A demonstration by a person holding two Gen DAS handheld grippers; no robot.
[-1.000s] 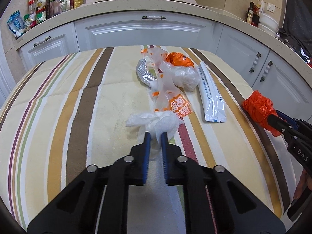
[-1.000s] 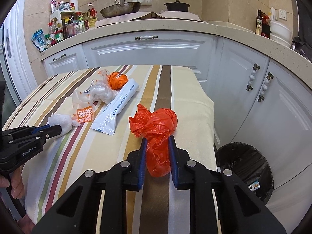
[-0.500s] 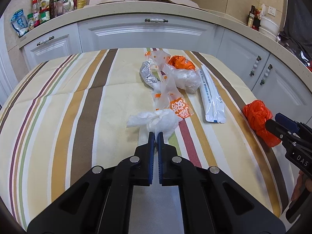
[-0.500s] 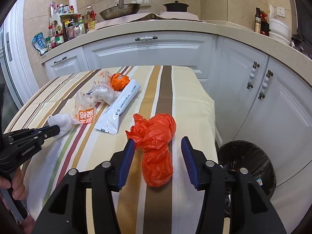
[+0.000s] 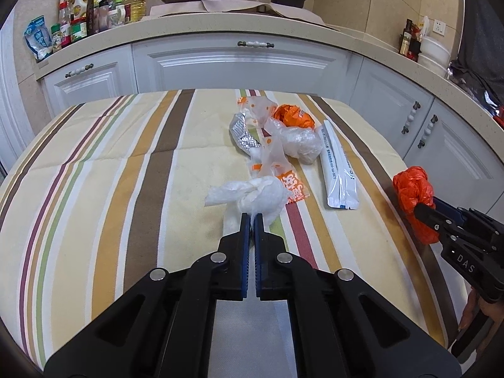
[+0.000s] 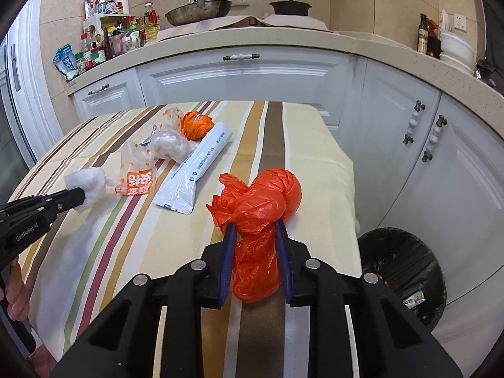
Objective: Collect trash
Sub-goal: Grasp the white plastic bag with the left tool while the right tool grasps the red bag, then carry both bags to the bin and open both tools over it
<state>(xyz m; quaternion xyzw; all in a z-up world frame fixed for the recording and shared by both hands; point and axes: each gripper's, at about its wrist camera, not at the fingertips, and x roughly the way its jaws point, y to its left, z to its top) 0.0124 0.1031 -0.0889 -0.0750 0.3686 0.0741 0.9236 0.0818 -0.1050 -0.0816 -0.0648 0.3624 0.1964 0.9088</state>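
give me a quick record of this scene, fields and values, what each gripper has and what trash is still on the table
left gripper: shut on white knotted bag
right gripper: jaws closing around red knotted bag
table: striped cloth
loose trash: long white pouch, printed clear bag, clear crumpled bag, orange wrapper, foil pack
bin: black liner, on the floor beside the table's right edge

"GenRobot.AI" stood in white letters on the black body of the left gripper. "DAS" showed in white on the right gripper. An orange-and-white wrapper near the tablecloth's middle carried large white characters, too distorted to read. The print on the long white pouch was too small to make out.
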